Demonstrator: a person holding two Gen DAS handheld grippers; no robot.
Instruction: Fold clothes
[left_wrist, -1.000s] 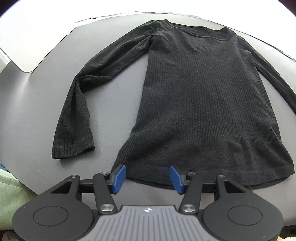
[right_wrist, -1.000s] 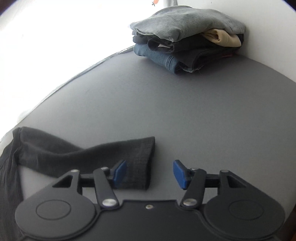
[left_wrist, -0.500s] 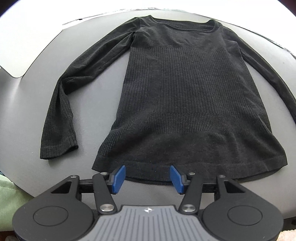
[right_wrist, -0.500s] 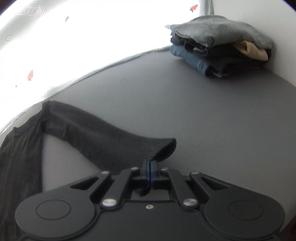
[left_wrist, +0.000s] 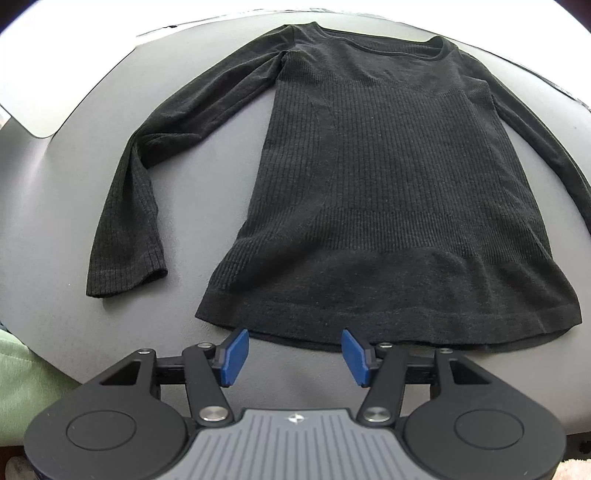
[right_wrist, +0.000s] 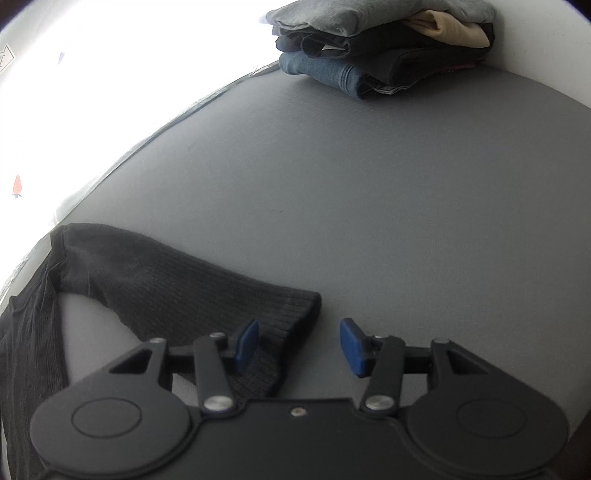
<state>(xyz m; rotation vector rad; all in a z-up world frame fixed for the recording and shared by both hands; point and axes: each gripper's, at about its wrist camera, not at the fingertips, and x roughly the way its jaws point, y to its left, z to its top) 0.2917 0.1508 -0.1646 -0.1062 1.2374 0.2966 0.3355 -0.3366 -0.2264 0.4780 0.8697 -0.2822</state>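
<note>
Your left claw (left_wrist: 291, 350) hangs at the near edge of the table (left_wrist: 66, 206), its blue pads apart and opening a little, with nothing gripped; the hem of the black long-sleeved top (left_wrist: 388, 192) lies just past its tips, inside the gap. The top is spread flat on the grey surface, hem toward you and neckline at the far side. Its left sleeve (left_wrist: 125, 225) bends at the elbow and runs back toward you, the cuff lying apart from the body. Your right claw (right_wrist: 299, 343) has its jaws opening too. The cuff of the right sleeve (right_wrist: 177, 291) lies under the left pad and partly in the gap, but the pads do not press it. Bare grey table stretches beyond. At the far corner sits a stack of folded clothes (right_wrist: 376, 44), grey on top, blue denim at the bottom.
</note>
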